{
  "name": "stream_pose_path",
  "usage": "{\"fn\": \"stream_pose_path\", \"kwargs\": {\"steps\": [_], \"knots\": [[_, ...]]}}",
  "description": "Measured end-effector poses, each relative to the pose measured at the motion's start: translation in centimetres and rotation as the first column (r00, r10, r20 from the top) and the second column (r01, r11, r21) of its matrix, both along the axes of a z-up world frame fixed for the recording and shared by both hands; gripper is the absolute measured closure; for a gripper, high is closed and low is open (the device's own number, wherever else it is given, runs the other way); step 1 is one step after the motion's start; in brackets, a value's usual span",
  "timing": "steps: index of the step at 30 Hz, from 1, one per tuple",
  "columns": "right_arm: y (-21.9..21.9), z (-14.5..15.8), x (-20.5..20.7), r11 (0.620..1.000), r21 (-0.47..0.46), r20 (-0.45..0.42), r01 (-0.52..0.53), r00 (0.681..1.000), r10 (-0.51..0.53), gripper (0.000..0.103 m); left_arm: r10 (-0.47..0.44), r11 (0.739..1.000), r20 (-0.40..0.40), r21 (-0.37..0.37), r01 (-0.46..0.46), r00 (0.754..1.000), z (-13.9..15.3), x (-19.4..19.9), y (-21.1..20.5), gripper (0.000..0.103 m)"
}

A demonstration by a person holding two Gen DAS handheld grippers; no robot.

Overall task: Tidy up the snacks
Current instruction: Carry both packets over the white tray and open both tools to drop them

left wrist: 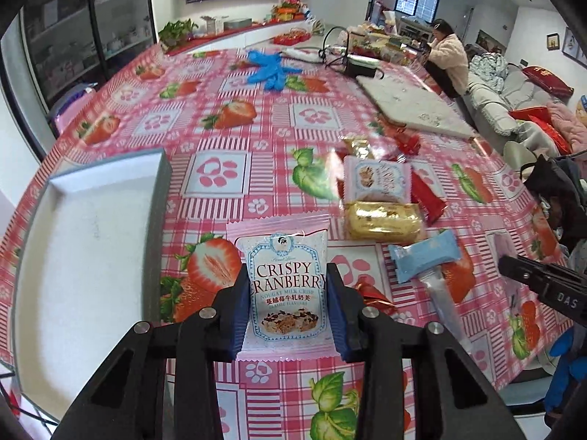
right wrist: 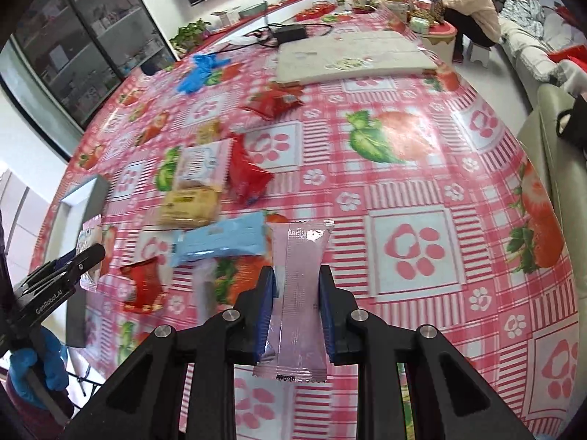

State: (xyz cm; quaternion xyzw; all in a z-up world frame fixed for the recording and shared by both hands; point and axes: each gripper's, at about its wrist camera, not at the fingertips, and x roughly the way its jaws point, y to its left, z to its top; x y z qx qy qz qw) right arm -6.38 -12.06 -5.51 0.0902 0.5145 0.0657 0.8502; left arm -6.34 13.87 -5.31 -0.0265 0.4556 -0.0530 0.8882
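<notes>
My left gripper (left wrist: 288, 306) is shut on a pink "Crispy Cranberry" nougat packet (left wrist: 286, 286), held upright above the tablecloth. Just left of it lies a white tray (left wrist: 91, 242) with a grey rim. My right gripper (right wrist: 296, 311) is shut on a slim pale-pink snack stick (right wrist: 299, 293), lifted off the table. Loose snacks lie between the two grippers: a light-blue packet (left wrist: 425, 256) (right wrist: 220, 242), a gold packet (left wrist: 383, 220) (right wrist: 189, 207), a second cranberry packet (left wrist: 378, 179), red packets (right wrist: 249, 179) and a small red candy (right wrist: 143, 286).
A strawberry-patterned pink tablecloth (right wrist: 422, 183) covers the table. Blue gloves (left wrist: 269, 68) and a white foam pad (right wrist: 352, 55) with a black box and cables lie at the far side. A person in a pale fleece (right wrist: 469, 0) sits beyond the table near a sofa.
</notes>
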Motion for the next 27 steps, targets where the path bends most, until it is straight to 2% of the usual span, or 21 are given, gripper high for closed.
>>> {"fn": "stream_pose_path", "kwargs": {"steps": [10,16,21,27], "knots": [[6.3,2.6,0.6,0.994,-0.003,0.026,-0.111,0.993,0.111,0.078,0.017,0.999,0.045,-0.044,-0.015,0.999,2.8,-1.6,3.7,0.062],[11.7,3.7,1.2,0.978,0.008,0.04,-0.207,0.978,0.207,0.078,0.063,0.996,0.056,-0.063,-0.059,0.996,3.7,-2.8,8.2,0.062],[17.2,4.3,1.6,0.952,0.01,0.046,-0.305,0.951,0.305,0.078,0.116,0.992,0.061,-0.055,-0.113,0.991,3.8,-3.7,12.1,0.062],[24.1,4.3,1.8,0.906,0.027,0.045,-0.423,0.905,0.422,0.078,0.199,0.979,0.03,-0.055,-0.197,0.98,2.2,-4.4,17.1,0.062]]}}
